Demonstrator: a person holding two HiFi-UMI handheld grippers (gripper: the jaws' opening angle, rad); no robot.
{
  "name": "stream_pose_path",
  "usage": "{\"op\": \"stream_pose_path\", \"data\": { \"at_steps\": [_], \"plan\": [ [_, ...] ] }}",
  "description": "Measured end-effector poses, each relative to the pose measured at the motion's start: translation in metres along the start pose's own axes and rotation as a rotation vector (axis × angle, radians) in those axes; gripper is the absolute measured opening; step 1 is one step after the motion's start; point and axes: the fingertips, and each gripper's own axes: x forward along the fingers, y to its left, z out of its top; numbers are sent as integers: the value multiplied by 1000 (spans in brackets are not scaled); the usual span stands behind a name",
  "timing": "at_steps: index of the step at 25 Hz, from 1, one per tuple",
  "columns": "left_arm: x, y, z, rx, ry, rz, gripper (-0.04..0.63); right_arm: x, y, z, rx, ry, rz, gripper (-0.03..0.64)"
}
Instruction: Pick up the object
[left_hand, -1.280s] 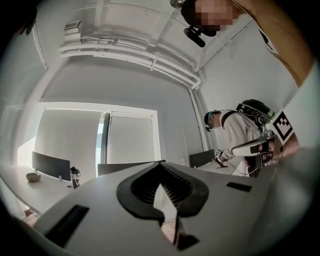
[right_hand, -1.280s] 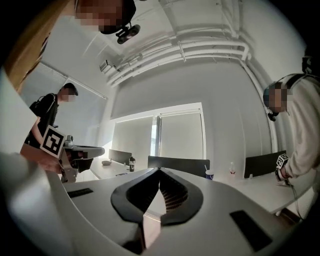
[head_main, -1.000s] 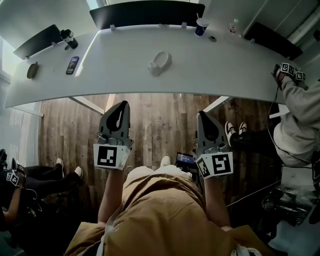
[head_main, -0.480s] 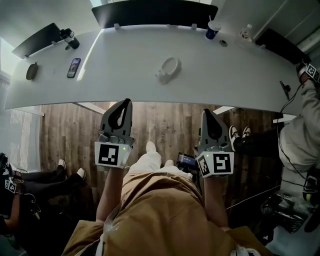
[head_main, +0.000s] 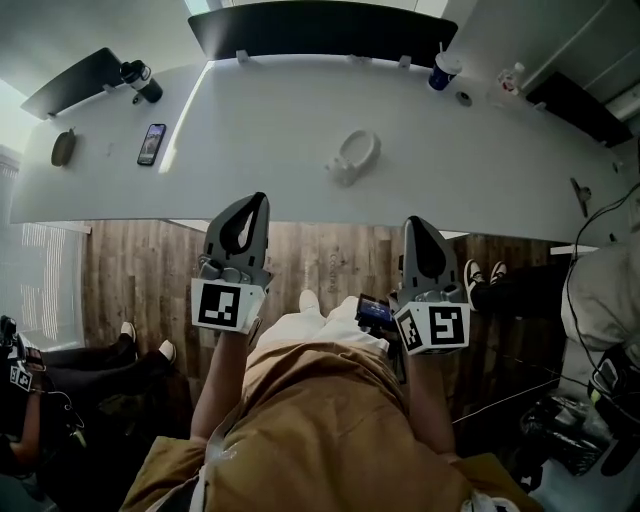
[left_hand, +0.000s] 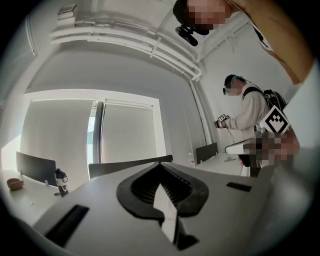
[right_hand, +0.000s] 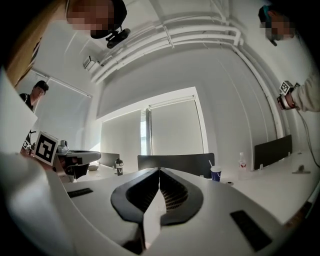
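A white ring-shaped object (head_main: 355, 157) lies near the middle of the long white table (head_main: 480, 160) in the head view. Both grippers hang over the wooden floor, short of the table's near edge. My left gripper (head_main: 250, 200) is shut with nothing in it, its tip just under the table edge, left of and nearer than the object. My right gripper (head_main: 413, 222) is also shut and empty, right of and nearer than the object. In the left gripper view the left gripper (left_hand: 161, 165) has its jaws together. The right gripper (right_hand: 160, 170) looks the same in the right gripper view.
On the table's left lie a phone (head_main: 151, 143), a black bottle (head_main: 140, 80) and a brown oval thing (head_main: 64, 148). A blue cup (head_main: 440, 72) and a small bottle (head_main: 510, 78) stand far right. A dark monitor (head_main: 320, 27) lines the back. A person (head_main: 600, 290) stands right.
The table and white object have slid lower and rightward in the head view, and both grippers sit closer to the table edge. Both stay shut and empty.
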Motion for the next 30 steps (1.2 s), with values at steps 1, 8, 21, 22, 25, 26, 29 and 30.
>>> {"op": "stream_pose_path", "data": {
  "at_steps": [1,8,21,22,25,26,29,30],
  "plan": [
    [5,1,-1,-3,4,2,8,5,-4,-3,2,9,3,9],
    [59,23,-10,-9,24,53,8,63,-35,-9,22,26,45,9],
    [153,34,4,24,2,72,8,149,-106,-2,64,42,85,9],
    [157,35,3,24,5,70,8,152,-108,-3,64,47,82,9],
    [170,40,1,14,-2,55,8,161,-112,-8,75,64,74,9],
    [175,42,1,15,-8,48,8,166,-113,-10,85,73,75,9],
    [192,47,1,16,-16,29,8,182,-116,-21,128,120,85,9],
    [196,50,0,16,-15,25,8,187,-117,-25,135,136,86,11]
  ]
}}
